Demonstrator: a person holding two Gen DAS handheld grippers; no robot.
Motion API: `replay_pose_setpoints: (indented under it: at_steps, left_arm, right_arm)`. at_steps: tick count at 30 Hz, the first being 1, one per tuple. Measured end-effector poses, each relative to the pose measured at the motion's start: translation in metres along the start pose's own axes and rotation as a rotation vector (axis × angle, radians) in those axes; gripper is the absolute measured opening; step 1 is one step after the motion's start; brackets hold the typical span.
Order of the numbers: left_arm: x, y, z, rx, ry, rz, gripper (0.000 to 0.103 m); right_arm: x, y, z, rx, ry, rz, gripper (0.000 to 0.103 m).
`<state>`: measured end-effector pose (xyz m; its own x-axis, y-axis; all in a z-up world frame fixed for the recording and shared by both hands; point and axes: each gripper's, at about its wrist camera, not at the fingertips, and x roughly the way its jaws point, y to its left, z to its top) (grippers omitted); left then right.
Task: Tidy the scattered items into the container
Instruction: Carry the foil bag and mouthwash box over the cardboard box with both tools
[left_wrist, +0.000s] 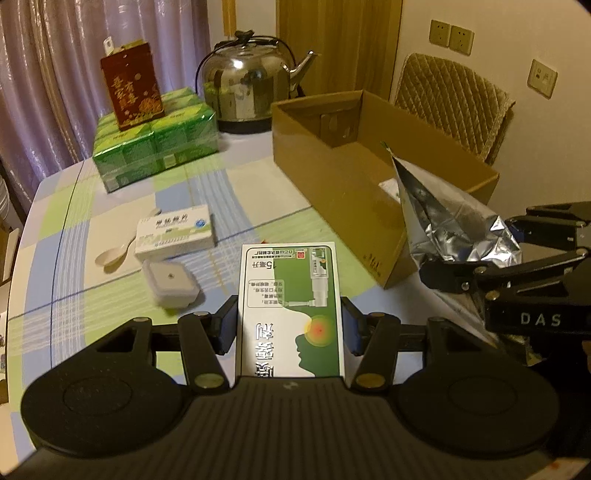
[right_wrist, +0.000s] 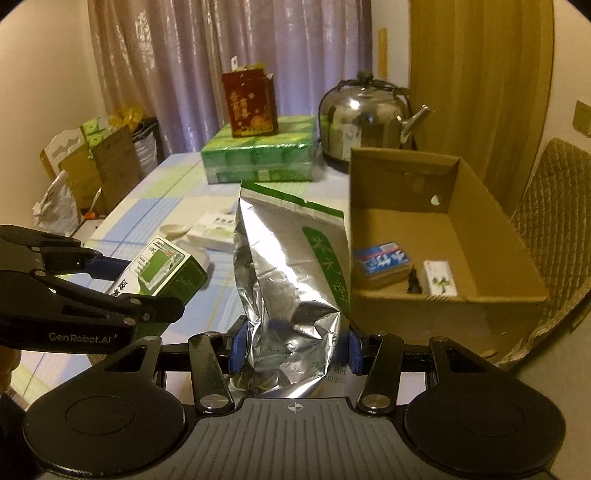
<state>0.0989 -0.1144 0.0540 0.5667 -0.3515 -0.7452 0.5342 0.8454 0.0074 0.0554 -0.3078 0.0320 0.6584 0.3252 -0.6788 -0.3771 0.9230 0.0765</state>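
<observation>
Holding one item in each hand, I am pinching the green and white spray box (left_wrist: 290, 310) between my left fingers (left_wrist: 229, 325), pads pressing on its two long sides, while my right fingers (right_wrist: 236, 349) are squeezing the lower part of the silver foil pouch (right_wrist: 291, 288), which is standing upright and crumpling slightly at the grip. The cardboard box (right_wrist: 491, 236) is sitting open at about two o'clock from my right gripper (right_wrist: 293, 349) and at one o'clock from my left gripper (left_wrist: 290, 325), already holding a blue pack (right_wrist: 382, 258) and a small white carton (right_wrist: 439, 277). I am judging that the pouch should go in first, since it is nearer the rim: lifting it clear over the near wall, then lowering it into the bare floor at the far end. The pouch looks soft, so I am keeping the squeeze gentle. Lying on the table (left_wrist: 122, 295) at eleven o'clock from my left gripper are a white medicine box (left_wrist: 175, 236), a spoon (left_wrist: 112, 254) and a small lidded tub (left_wrist: 170, 282).
</observation>
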Motion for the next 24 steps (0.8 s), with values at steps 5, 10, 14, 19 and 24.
replay_pose_setpoints:
  at_steps: [5,10,14,19,24]
  left_arm:
    - [0.003,-0.017,0.021,0.012,-0.024,-0.020,0.050]
    - [0.008,-0.034,0.041,0.033,-0.038,-0.038,0.050]
    - [0.015,-0.048,0.056,0.051,-0.044,-0.051,0.050]
    - [0.027,-0.063,0.070,0.066,-0.042,-0.066,0.050]
    - [0.040,-0.079,0.083,0.076,-0.040,-0.093,0.050]
  right_arm:
    - [-0.005,-0.018,0.012,0.009,-0.023,-0.023,0.048]
    - [-0.008,-0.039,0.026,0.022,-0.050,-0.045,0.048]
    - [-0.009,-0.056,0.036,0.030,-0.066,-0.064,0.048]
    - [-0.008,-0.081,0.046,0.051,-0.083,-0.088,0.048]
    - [-0.004,-0.105,0.054,0.064,-0.086,-0.106,0.048]
